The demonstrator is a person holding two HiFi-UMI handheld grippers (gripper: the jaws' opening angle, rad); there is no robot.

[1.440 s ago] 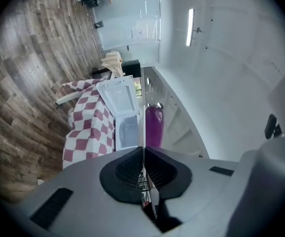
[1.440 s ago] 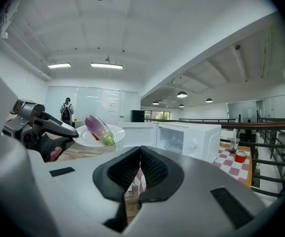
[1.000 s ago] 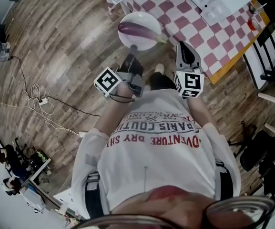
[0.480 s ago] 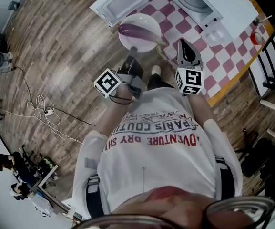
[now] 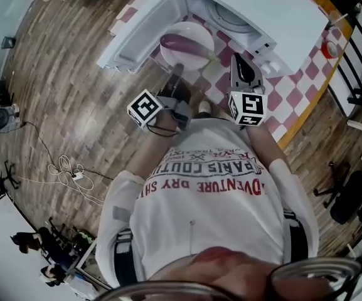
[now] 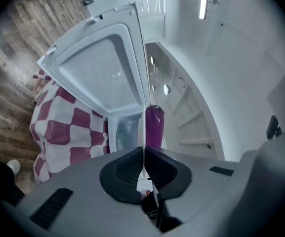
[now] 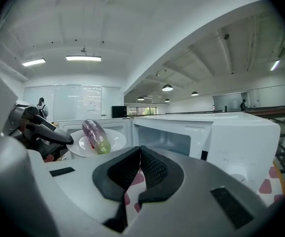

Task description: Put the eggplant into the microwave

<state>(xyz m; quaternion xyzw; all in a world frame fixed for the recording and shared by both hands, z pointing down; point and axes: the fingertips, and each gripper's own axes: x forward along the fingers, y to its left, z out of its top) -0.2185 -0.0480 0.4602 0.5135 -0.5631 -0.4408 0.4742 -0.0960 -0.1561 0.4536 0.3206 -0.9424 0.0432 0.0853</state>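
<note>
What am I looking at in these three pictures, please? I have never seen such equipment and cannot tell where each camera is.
No robot here: a person holds a two-jaw gripper in each hand. The head view comes from a camera on the person's head, looking down; the other two come from cameras riding on the grippers. The left gripper is shut on the rim of a white plate, which carries a purple eggplant. The right gripper is shut and empty. Ahead stands a white microwave with its door open, on a table with a red-and-white checked cloth.
</note>
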